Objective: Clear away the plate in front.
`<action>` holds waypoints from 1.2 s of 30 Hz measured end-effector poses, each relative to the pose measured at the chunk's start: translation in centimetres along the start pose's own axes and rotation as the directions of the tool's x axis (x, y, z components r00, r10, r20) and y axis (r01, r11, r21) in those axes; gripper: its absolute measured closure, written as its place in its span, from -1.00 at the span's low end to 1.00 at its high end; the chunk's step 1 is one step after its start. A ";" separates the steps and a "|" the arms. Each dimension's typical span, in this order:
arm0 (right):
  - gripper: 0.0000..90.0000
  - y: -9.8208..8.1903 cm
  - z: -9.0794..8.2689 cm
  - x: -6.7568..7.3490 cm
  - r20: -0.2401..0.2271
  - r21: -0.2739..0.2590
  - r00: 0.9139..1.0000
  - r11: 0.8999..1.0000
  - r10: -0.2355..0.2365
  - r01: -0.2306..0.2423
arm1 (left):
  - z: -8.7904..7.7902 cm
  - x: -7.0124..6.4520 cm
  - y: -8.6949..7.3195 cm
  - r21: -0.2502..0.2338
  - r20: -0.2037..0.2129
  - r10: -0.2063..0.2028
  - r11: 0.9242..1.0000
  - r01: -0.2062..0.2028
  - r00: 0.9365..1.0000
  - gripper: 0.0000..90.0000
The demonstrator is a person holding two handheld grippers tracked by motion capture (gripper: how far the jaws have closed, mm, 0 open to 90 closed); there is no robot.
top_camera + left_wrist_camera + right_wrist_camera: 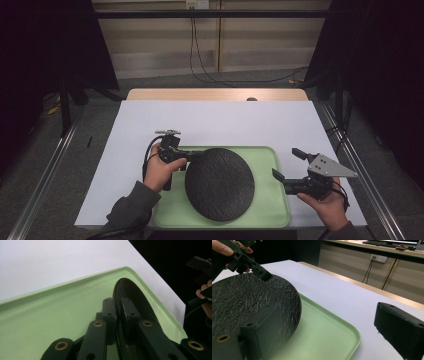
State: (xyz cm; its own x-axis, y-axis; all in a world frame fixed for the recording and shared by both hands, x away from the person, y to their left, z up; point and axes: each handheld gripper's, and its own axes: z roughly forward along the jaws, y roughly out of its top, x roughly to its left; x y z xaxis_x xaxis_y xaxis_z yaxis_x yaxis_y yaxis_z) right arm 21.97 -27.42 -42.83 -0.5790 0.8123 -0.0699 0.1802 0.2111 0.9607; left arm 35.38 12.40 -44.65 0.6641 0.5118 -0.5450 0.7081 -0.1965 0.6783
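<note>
Jaws of the left gripper (192, 155) pinch the left rim of the black plate (220, 184), tilted over the green tray (270, 212) near the counter's (220, 120) front edge, while the right gripper (286, 167), jaws spread, waits just beside its right rim.

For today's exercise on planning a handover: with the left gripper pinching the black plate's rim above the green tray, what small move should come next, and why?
Probably bring the open right gripper in toward the black plate's near rim. The left gripper is shut on the opposite rim, and the plate looks tilted over the green tray, held at one edge alone. The right fingers stand wide apart beside the plate, not gripping it, so a second hold would likely steady it.
</note>
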 end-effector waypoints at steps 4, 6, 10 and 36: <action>-0.84 0.0 0.0 0.0 0.001 -0.001 1.000 1.000 -0.001 0.001 | 0.2 0.2 -0.1 0.004 -0.018 0.015 1.000 -0.015 1.000 0.81; -0.84 0.0 0.0 0.0 0.000 -0.002 1.000 1.000 0.001 -0.001 | 0.3 0.4 -0.2 0.011 -0.035 0.025 1.000 -0.025 0.999 0.79; -0.84 0.0 -0.1 0.0 -0.005 -0.002 1.000 1.000 0.008 -0.008 | 0.4 0.5 -0.3 0.020 -0.050 0.034 0.999 -0.033 0.998 0.77; -0.84 0.1 0.2 0.0 -0.015 -0.001 1.000 1.000 -0.009 0.009 | 0.4 1.3 -0.9 0.019 -0.149 0.094 0.996 -0.092 0.984 0.92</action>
State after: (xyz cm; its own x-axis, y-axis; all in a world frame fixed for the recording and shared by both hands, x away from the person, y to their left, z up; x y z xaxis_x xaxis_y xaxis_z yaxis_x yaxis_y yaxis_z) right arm 22.16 -27.25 -42.77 -0.5923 0.8022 -0.0749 0.1743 0.2184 0.9602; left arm 35.64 12.88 -46.17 0.6846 0.6102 -0.3989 0.6479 -0.2585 0.7165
